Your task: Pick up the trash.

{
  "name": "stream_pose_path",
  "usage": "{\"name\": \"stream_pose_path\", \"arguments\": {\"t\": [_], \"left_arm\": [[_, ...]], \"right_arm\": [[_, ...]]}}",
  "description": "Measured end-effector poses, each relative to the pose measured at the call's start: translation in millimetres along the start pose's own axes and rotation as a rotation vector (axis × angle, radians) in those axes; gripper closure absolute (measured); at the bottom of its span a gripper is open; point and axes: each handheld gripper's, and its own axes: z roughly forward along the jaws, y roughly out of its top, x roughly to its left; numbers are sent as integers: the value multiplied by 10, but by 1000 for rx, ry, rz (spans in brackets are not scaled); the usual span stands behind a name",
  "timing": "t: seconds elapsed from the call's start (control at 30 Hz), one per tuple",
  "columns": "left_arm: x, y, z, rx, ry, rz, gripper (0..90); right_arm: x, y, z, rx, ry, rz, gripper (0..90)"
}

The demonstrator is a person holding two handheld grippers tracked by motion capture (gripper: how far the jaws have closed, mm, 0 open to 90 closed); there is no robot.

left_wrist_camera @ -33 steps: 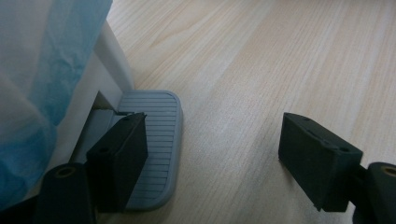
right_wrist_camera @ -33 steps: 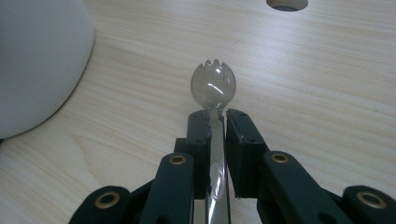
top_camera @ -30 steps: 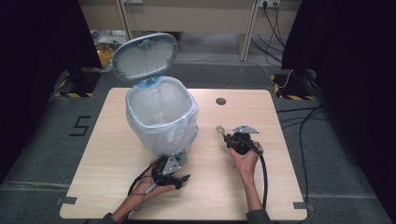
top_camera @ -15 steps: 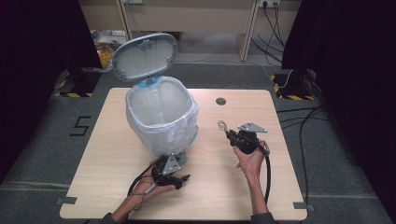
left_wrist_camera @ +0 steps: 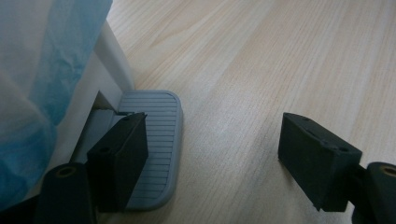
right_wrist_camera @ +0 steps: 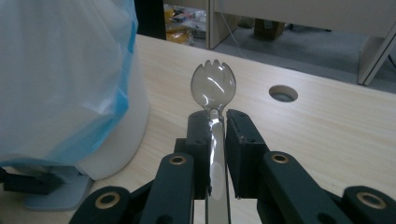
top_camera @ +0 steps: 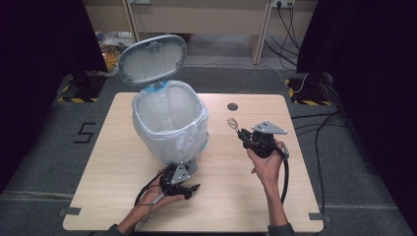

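Dark room, black curtains both sides, cables on the floor behind. Light wood counter [top_camera: 113,162] with a round grommet hole [top_camera: 232,106] near its far edge.

Pedal bin [top_camera: 169,123] stood left of centre on the counter, lined with a translucent blue-tinged bag [right_wrist_camera: 60,70], grey lid [top_camera: 152,59] tipped up and open.

Left tongs [top_camera: 189,187] sat low at the bin's near foot, spread wide and gripping nothing; in the left gripper view one jaw rested on the ribbed grey pedal [left_wrist_camera: 156,140], the other hung over bare counter. Looked like that hand was pressing the pedal to hold the lid up.

Right tongs [top_camera: 241,132] were held above the counter, right of the bin and apart from it, clenched on the handle of a clear plastic spork [right_wrist_camera: 213,86], bowl and tines pointing toward the far edge.

Step in hand, as I read it: carrying the spork to the open bin. Next move would need the right hand to swing left over the rim, clear the bag's edge, then release, with the pedal kept down throughout.

Hard to tell: bin contents hidden by the bag folds; spork handle end buried between the jaws; how hard the pedal was pressed couldn't be judged.
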Motion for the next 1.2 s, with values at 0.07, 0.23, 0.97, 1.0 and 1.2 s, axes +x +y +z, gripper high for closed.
{"name": "stream_pose_path", "arguments": {"t": [0.07,0.23,0.97,1.0,1.2], "left_arm": [[0,0,0,0,0,0,236],[0,0,0,-1,-1,-1,236],[4,0,-4,3,-4,1,237],[4,0,-4,3,-4,1,237],[-1,-2,-2,1,-10,-9,238]], "right_arm": [[21,112,-71,-16,4,-15,798],[54,280,-147,-29,6,-37,798],[348,986,-345,-106,58,-133,798],[348,986,-345,-106,58,-133,798],[546,1189,-253,-118,99,-168,798]]}}
